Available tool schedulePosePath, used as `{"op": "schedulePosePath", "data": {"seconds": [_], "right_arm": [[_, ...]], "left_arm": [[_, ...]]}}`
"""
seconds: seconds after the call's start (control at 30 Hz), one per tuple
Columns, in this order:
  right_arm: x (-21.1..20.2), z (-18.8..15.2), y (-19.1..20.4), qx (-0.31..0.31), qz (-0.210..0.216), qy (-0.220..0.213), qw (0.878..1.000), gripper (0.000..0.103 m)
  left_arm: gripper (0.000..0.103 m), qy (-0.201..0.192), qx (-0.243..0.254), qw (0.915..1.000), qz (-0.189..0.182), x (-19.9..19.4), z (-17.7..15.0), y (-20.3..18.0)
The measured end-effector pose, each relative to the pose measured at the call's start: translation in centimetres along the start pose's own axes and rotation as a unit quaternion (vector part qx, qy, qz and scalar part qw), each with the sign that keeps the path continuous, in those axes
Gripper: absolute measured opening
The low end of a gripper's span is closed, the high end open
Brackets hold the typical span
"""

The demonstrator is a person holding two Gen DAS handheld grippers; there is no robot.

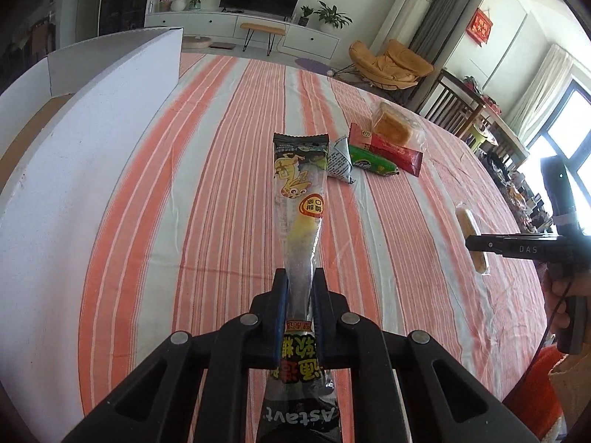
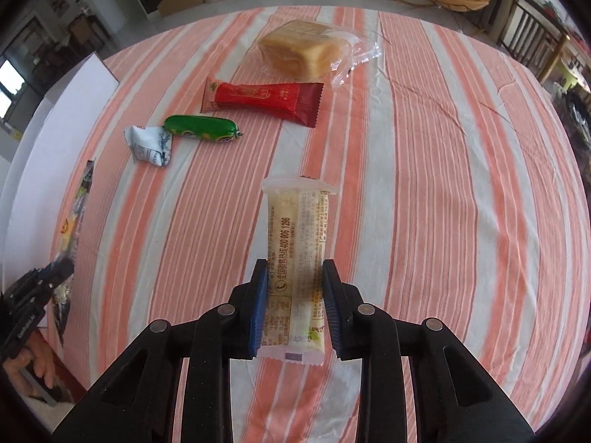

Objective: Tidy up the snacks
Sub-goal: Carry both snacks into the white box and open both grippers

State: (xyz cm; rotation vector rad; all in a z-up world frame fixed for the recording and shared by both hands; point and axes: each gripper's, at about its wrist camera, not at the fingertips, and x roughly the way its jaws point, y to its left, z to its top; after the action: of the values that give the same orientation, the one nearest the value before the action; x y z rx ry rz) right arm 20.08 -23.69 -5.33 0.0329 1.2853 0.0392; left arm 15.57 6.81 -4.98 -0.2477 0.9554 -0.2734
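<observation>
The long gummy candy pack (image 1: 300,199) is hanging above the desk (image 1: 192,170), the left gripper (image 1: 300,295) jaws pinching its lower end so it can be carried. The right gripper (image 2: 295,295) jaws are squeezing a pale snack bar (image 2: 297,258). Four more snacks (image 2: 236,107) are waiting farther back. The white box (image 1: 92,140) beside them is likely where they belong.

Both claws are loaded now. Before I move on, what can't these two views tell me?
- White box: left wrist view shows only its outer wall; the inside is hidden.
- Long candy pack: its lower end is hidden under the left claw.
- Pale snack bar: its front face is turned away in the right wrist view.
</observation>
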Motion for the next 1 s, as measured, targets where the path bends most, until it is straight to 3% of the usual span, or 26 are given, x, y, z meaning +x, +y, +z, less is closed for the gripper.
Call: {"op": "schedulePosePath", "data": {"seconds": [0.07,0.13,0.23,0.3,0.37,0.43,0.57,0.6,0.63,0.67,0.7,0.8,0.87,1.0], "right_arm": [[0.0,-0.4,1.1,-0.006,0.000,0.000,1.000,0.029],[-1.2,-0.3,3.5,-0.013,0.028,-0.015,0.999,0.029],[-4.9,0.9,8.7,-0.048,0.084,-0.061,0.993,0.029],[-7.7,2.2,13.5,-0.079,0.123,-0.093,0.985,0.029],[-10.2,3.4,18.8,-0.111,0.170,-0.114,0.973,0.029],[-11.9,4.1,24.0,-0.144,0.212,-0.123,0.959,0.029],[-12.6,4.3,33.2,-0.191,0.266,-0.128,0.936,0.030],[-12.1,4.2,35.0,-0.194,0.278,-0.130,0.932,0.032],[-11.4,4.0,36.5,-0.193,0.286,-0.129,0.930,0.035],[-10.7,3.8,37.5,-0.190,0.295,-0.125,0.928,0.048],[-9.8,3.5,38.1,-0.183,0.303,-0.120,0.928,0.070],[-8.5,2.5,37.1,-0.160,0.309,-0.119,0.930,0.070],[-8.0,2.4,34.8,-0.154,0.291,-0.132,0.935,0.070],[-7.5,2.6,27.6,-0.145,0.202,-0.178,0.952,0.070]], "left_arm": [[0.012,-0.002,-0.018,0.9997,-0.016,-0.7,0.0,0.2],[0.012,-0.017,-0.032,0.9985,-0.042,-2.6,0.5,0.3],[0.012,-0.065,-0.040,0.9954,-0.058,-7.8,2.3,1.2],[0.012,-0.101,-0.048,0.9925,-0.048,-11.8,3.6,2.9],[0.012,-0.133,-0.059,0.9892,-0.016,-15.8,4.6,5.5],[0.012,-0.154,-0.071,0.9848,0.038,-18.9,5.2,8.7],[0.015,-0.152,-0.115,0.9684,0.160,-21.4,4.6,16.4],[0.019,-0.153,-0.127,0.9608,0.193,-21.4,4.0,18.0],[0.037,-0.150,-0.141,0.9535,0.220,-21.2,3.4,19.6],[0.068,-0.141,-0.158,0.9474,0.240,-20.7,2.4,21.1],[0.078,-0.136,-0.177,0.9425,0.249,-20.5,1.5,22.3],[0.083,-0.151,-0.208,0.9339,0.248,-20.7,-0.6,23.6],[0.084,-0.165,-0.216,0.9321,0.239,-20.7,-1.1,23.3],[0.084,-0.175,-0.182,0.9470,0.199,-19.9,-0.1,19.3]]}}
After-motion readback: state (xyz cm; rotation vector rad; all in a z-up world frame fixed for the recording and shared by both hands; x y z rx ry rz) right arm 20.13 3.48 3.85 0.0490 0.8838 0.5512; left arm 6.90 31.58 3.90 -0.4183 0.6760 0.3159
